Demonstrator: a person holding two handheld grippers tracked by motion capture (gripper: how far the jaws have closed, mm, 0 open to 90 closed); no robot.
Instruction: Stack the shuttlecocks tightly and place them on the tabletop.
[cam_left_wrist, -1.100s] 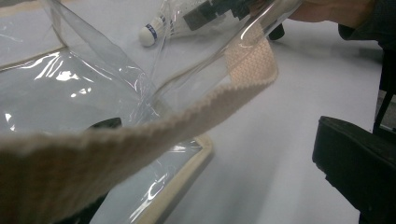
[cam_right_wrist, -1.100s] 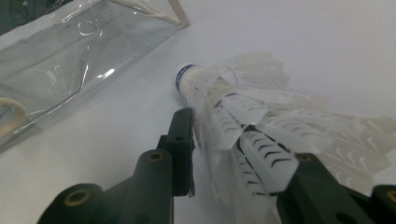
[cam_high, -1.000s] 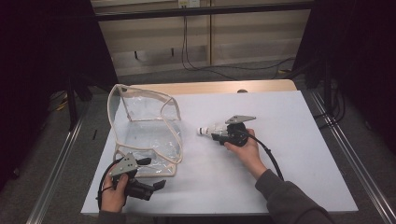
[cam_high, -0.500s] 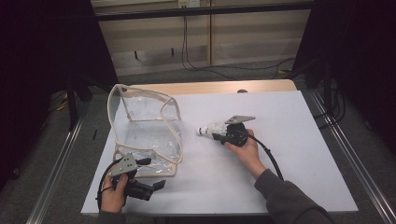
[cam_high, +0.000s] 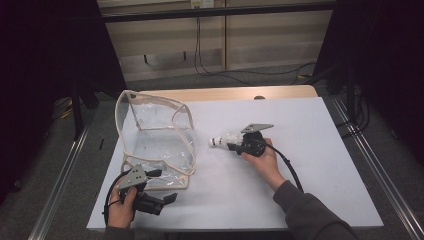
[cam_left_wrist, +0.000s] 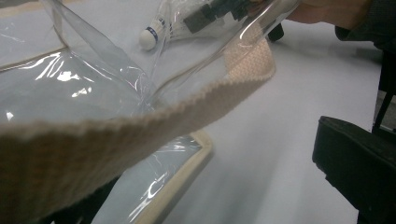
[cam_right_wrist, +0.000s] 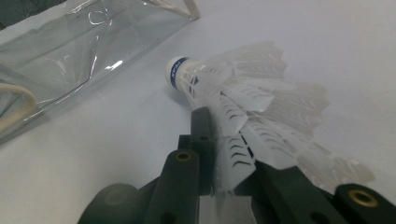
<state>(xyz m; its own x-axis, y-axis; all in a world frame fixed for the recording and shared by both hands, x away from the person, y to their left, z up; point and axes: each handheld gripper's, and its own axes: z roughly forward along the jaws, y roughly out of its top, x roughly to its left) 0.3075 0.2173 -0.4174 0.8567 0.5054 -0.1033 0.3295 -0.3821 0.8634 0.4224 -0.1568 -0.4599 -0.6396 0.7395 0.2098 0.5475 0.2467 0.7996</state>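
Beige webbing of the clear bag (cam_high: 157, 140) is pinched by the left gripper (cam_high: 155, 187) at the near edge of the table (cam_high: 310, 150). Farther on, the right gripper (cam_right_wrist: 224, 154), whose jaws have just been closing, clamps the feathers of the shuttlecock (cam_right_wrist: 243, 98), cork toward the bag. The bag seems empty; next I would lift the shuttlecock into its mouth.

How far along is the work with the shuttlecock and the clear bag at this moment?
Done: the right gripper, whose jaws have just been closing, now clamps the shuttlecock by its feathers. In hand: the left gripper sits at the clear bag's near corner, with the beige trim close before its camera; whether it grips is unclear. Left: the shuttlecock lies outside the bag on the white table, so it seemingly still has to go in.
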